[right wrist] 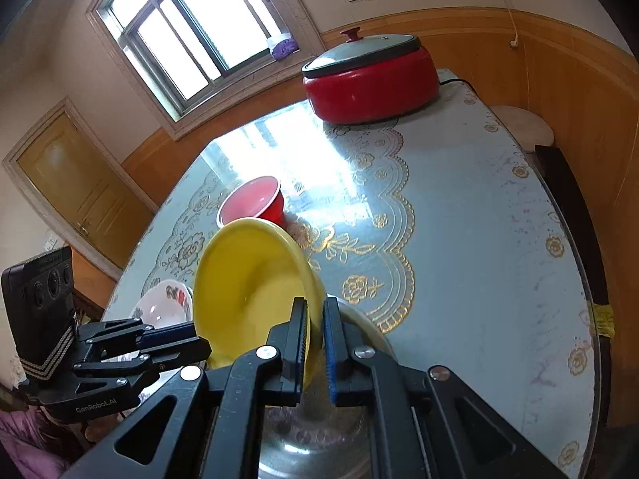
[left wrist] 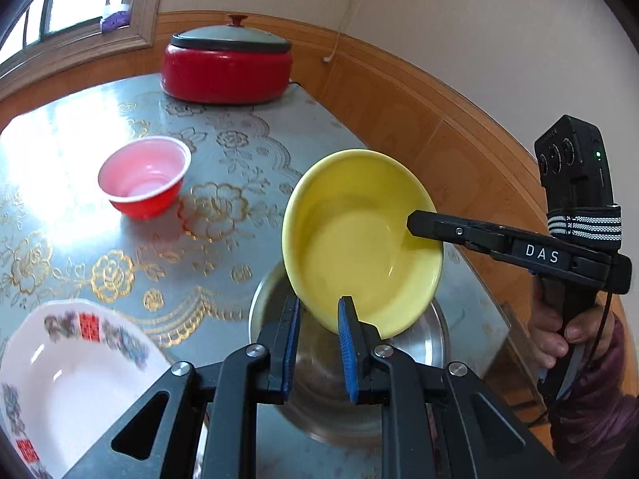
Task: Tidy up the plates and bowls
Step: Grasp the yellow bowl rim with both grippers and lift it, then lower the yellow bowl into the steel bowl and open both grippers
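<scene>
1. Currently the yellow bowl [left wrist: 361,243] is held tilted in the air above the steel bowl [left wrist: 433,339] at the near table [right wrist: 479,239] edge.
2. Right gripper [right wrist: 315,343] is clamped on the yellow bowl's rim, pads either side of the wall.
3. Left gripper [left wrist: 319,343] is part open; rim sits just at its fingers, contact unclear.
4. Bowl looks rigid, glazed, likely slippery and breakable; hold at the rim.
5. Red bowl [left wrist: 144,177] and patterned plate [left wrist: 72,383] sit apart on the table.

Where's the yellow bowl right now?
The yellow bowl hangs tilted in the right gripper, above the steel bowl, right of the red bowl.
</scene>
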Tool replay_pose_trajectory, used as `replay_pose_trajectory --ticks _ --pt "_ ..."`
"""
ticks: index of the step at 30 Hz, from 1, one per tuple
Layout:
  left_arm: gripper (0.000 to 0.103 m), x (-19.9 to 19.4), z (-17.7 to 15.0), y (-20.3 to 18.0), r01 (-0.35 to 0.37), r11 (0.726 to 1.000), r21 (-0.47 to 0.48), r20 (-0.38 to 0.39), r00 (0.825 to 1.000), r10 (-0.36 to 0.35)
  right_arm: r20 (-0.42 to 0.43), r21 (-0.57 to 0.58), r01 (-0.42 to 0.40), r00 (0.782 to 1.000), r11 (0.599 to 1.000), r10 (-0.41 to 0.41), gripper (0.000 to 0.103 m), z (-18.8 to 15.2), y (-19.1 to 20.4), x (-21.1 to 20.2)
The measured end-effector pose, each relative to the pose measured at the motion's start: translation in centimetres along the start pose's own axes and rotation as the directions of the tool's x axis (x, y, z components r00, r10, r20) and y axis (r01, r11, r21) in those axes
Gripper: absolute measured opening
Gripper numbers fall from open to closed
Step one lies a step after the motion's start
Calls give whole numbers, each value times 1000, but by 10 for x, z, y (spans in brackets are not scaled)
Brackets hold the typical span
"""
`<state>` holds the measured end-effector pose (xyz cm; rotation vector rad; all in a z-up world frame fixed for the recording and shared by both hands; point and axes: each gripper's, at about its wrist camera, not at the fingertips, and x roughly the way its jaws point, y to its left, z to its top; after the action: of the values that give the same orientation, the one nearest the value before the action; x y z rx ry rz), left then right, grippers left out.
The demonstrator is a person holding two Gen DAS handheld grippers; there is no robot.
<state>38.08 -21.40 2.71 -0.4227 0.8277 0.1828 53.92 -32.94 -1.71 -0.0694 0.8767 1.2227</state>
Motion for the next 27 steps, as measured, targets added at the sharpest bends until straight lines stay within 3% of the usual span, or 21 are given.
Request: replay_pose_trajectory --ticks 8,12,16,27 --pt "19 11 -32 3 32 999 -9 -97 995 -32 -134 35 61 989 998 -56 9 -43 -1 19" --pt "19 16 -37 2 33 999 -5 -110 993 -33 -151 41 92 985 995 -85 10 -52 0 24" --pt "19 19 -38 -3 10 999 34 -105 994 -7 -155 25 178 973 984 -172 12 -57 -2 29" --pt "20 15 -39 -1 -18 998 57 -60 998 21 -125 -5 219 968 976 -218 13 -57 1 32"
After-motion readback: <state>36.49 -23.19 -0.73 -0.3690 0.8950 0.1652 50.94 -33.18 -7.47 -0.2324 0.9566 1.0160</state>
